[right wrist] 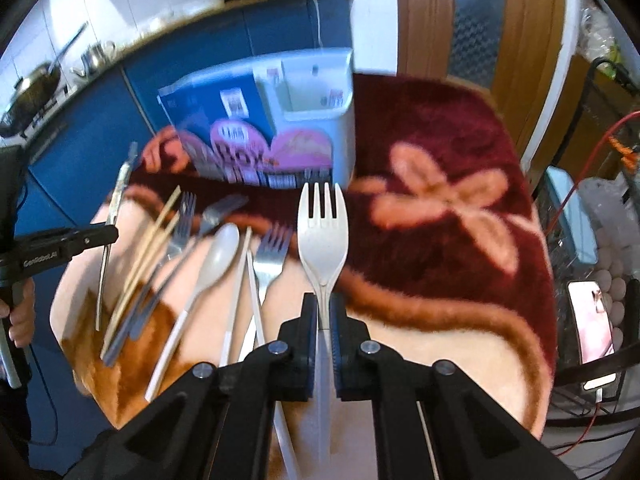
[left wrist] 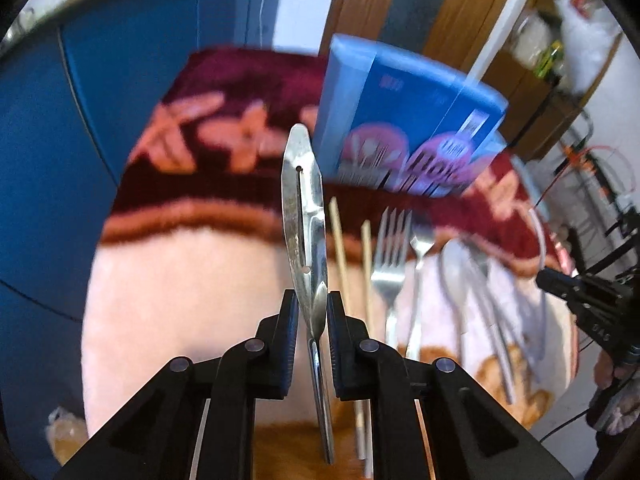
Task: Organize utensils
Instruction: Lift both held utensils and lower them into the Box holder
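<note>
Right gripper is clamped on the white plastic fork, tines at twelve o'clock; left gripper pinches a steel peeler likewise upright. Loose cutlery lies between; beyond — the organizer box, nearer the right gripper, I judge.

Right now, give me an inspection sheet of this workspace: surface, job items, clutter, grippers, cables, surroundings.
Surface: maroon and cream floral blanket covers the table.
Job's things: blue utensil box stands at the far edge; metal forks, a pale spoon and chopsticks lie loose beside it.
Clutter: nothing seen on the blanket beyond the utensils.
Grippers: left gripper shut on a metal peeler, held upright; right gripper shut on a white plastic fork, tines forward.
Cables: red wire hangs off the table's right side.
Surroundings: blue cabinets, wooden door, lit phone at right.
</note>
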### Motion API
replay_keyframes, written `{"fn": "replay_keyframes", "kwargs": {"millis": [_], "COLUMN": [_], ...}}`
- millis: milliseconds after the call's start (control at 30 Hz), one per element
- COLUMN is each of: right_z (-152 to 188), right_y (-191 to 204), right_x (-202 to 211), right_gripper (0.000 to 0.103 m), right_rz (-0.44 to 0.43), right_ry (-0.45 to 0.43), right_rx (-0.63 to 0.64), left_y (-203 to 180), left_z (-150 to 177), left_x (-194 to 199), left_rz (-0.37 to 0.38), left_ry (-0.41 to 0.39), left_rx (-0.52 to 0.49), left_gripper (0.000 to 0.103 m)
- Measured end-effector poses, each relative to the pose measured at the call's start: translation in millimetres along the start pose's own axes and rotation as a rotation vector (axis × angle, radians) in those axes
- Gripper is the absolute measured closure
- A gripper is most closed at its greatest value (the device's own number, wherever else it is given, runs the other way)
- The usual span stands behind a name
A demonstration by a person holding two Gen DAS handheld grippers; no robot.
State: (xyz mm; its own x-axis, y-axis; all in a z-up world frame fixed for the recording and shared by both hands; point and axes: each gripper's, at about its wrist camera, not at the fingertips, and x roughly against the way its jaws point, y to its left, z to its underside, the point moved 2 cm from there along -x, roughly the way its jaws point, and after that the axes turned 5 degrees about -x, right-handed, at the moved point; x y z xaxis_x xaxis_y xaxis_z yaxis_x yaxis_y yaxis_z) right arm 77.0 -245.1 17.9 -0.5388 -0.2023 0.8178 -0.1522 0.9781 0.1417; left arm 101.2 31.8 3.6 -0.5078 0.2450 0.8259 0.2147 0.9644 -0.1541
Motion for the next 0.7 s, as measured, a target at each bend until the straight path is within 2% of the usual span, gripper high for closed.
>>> {"fn": "replay_keyframes", "kwargs": {"millis": [133, 367, 700], "right_z": [-1, -12, -54], "right_y": [5, 17, 23], "right_x": [17, 42, 66], "right_gripper": [0.095, 0.095, 0.095], "right_rz": [-0.007, -0.011, -0.039], "right_ry": [-0.139, -0.317, -0.477], "right_rx": [-0.006, 0.013, 0.022], "left_y": [-4, -10, -25], "left_z": [1, -23, -76], "left_x": [30, 58, 80], "left_rz": [0.008, 0.002, 0.007], "left_ry": [-0.160, -0.347, -0.488], "left_rx": [0.002, -0.009, -0.034], "left_gripper": [0.089, 0.089, 0.089]}}
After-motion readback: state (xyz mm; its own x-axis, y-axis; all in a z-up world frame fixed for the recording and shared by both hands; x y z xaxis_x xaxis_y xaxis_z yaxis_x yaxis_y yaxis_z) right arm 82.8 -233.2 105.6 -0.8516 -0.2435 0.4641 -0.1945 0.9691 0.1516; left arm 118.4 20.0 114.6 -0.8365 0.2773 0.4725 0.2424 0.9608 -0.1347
